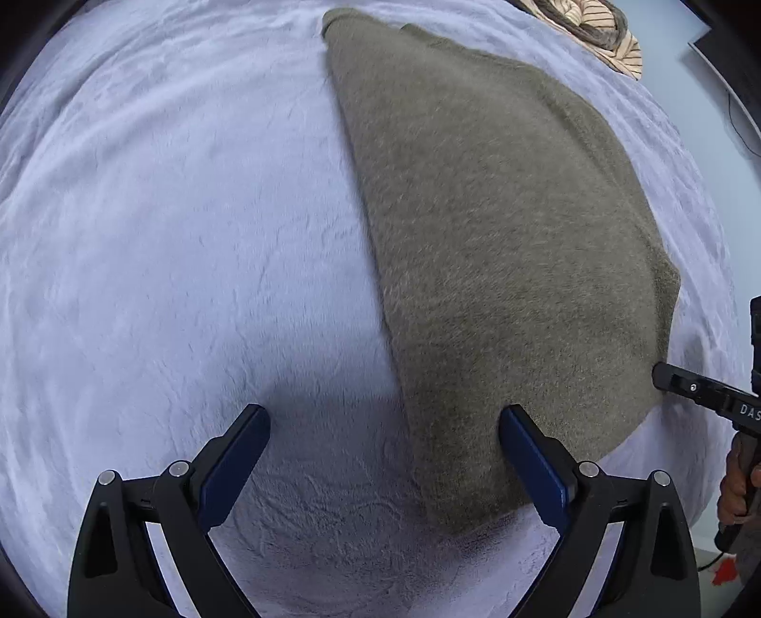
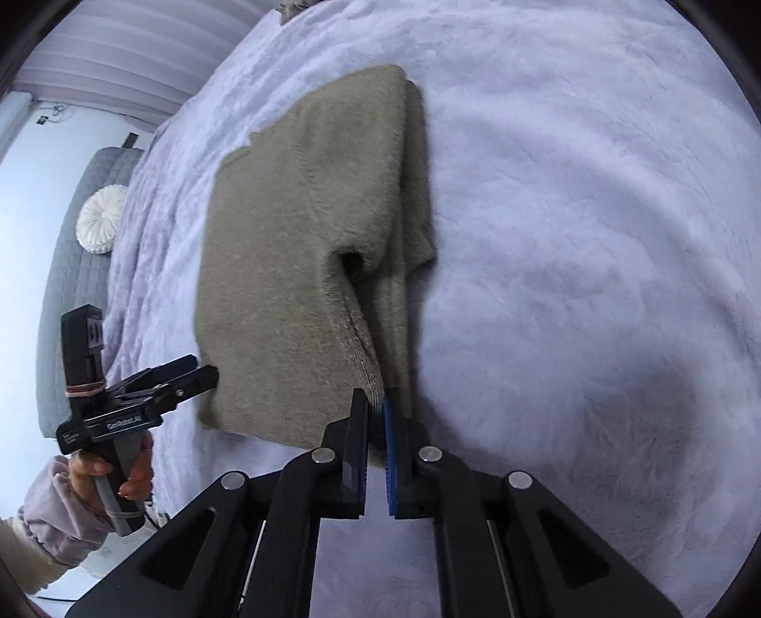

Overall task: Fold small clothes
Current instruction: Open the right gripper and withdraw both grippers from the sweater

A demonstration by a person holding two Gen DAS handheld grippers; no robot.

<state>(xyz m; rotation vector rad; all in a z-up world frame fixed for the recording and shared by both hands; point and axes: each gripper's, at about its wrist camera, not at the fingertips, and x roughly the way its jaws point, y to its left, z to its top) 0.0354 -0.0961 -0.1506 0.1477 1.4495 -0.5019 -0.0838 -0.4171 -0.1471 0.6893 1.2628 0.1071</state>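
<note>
Left wrist view. Left gripper (image 1: 385,428): fingers wide apart, holding nothing, poised over the near left corner of the sweater (image 1: 499,247), one finger above the cloth, the other above bare blanket (image 1: 166,237). Sweater: olive knit, lying part-folded on the pale blanket, its long fold edge running away towards the far side. Striped garment (image 1: 604,33): heaped at the blanket's far right corner, well apart. Right gripper (image 1: 699,394): enters at the sweater's near right edge.

Right wrist view. Right gripper (image 2: 375,409): fingers pressed together on a ribbed edge of the sweater (image 2: 304,237), likely a cuff or hem. Left gripper (image 2: 190,373): beside the sweater's near left corner, in a hand (image 2: 114,475).

Step, as judged: mid-fold, one edge gripped. Next move calls for the left gripper to pinch its corner, then both carrying the near edge across evenly.
</note>
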